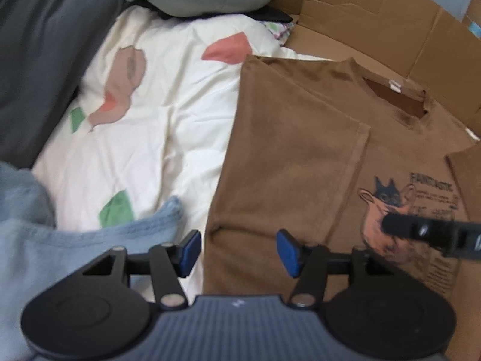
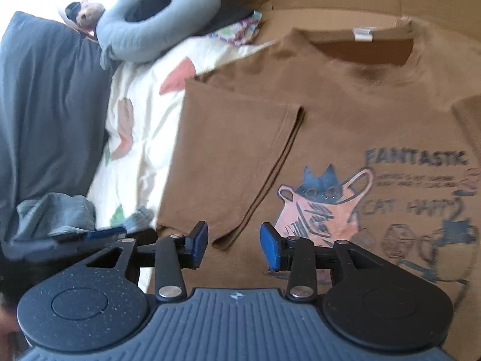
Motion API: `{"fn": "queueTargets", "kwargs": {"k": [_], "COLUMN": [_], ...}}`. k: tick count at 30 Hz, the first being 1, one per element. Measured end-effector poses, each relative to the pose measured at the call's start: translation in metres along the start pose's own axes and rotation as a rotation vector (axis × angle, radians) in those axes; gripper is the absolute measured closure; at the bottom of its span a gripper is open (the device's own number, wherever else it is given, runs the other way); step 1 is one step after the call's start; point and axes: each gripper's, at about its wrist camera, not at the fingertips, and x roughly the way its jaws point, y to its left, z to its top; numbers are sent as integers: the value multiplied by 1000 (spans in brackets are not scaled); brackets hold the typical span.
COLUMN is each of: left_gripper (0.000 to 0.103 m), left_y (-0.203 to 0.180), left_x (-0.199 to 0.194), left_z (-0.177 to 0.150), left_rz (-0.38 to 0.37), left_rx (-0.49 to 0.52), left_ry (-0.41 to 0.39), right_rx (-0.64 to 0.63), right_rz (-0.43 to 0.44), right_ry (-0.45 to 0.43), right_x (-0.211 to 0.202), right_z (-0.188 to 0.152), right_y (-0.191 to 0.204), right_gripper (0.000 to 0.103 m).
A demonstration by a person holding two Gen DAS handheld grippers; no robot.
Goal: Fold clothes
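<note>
Lying flat on a sheet of brown cardboard (image 1: 375,21): one brown T-shirt (image 1: 288,162), front side up, collar toward the far edge of the cardboard, white neck tag visible inside the collar. One sleeve is folded inward across the chest, its hem running beside the printed design; the shirt's side edge there forms a straight line along the bedding. Print: a dark cat in a pink bag (image 2: 324,207), with the word "FANTASTIC" above smaller lines too blurred to read.

Left gripper (image 1: 239,254): jaws apart, blue pads clear of the cloth, nothing between them; it hangs over the shirt's near folded edge where shirt meets bedding.

Right gripper (image 2: 234,248): jaws likewise parted and empty, above the lower end of the folded sleeve, just beside the cat print. In the left wrist view its black finger crosses the print at the frame's right side.

Adjoining items: cream bedding (image 1: 168,114) with pink, tan and green patches, bordering the cardboard; light blue garment (image 1: 60,249) heaped on the bedding's near corner; dark grey pillow (image 2: 51,111) at the bedding's outer edge; grey-blue curved cushion (image 2: 159,27) at its far end, with a small patterned cloth (image 2: 240,30) beside it.
</note>
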Motion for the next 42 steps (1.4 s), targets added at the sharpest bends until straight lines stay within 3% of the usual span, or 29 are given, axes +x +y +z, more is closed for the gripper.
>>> {"fn": "queueTargets", "kwargs": {"k": [1, 3, 7, 9, 15, 29, 42], "left_gripper": [36, 28, 17, 15, 9, 7, 6], "left_y": [1, 0, -2, -5, -9, 3, 8], "left_x": [-12, -37, -82, -101, -152, -254, -318], "left_z": [-1, -2, 3, 6, 10, 5, -17], "left_rz": [-2, -2, -2, -20, -31, -24, -34], "left_rx": [-3, -11, -47, -43, -20, -55, -52], "left_ry": [4, 9, 12, 10, 2, -45, -47], "right_rx": [-20, -58, -86, -109, -149, -192, -219], "right_rz": [0, 7, 6, 8, -15, -24, -44], "right_ry": [-7, 5, 42, 31, 8, -56, -124], "right_x": [-13, -38, -87, -113, -179, -322, -429], "right_z": [2, 6, 17, 22, 31, 62, 66], "right_y": [3, 10, 19, 26, 41, 58, 51], "right_gripper": [47, 30, 25, 13, 3, 3, 3]}}
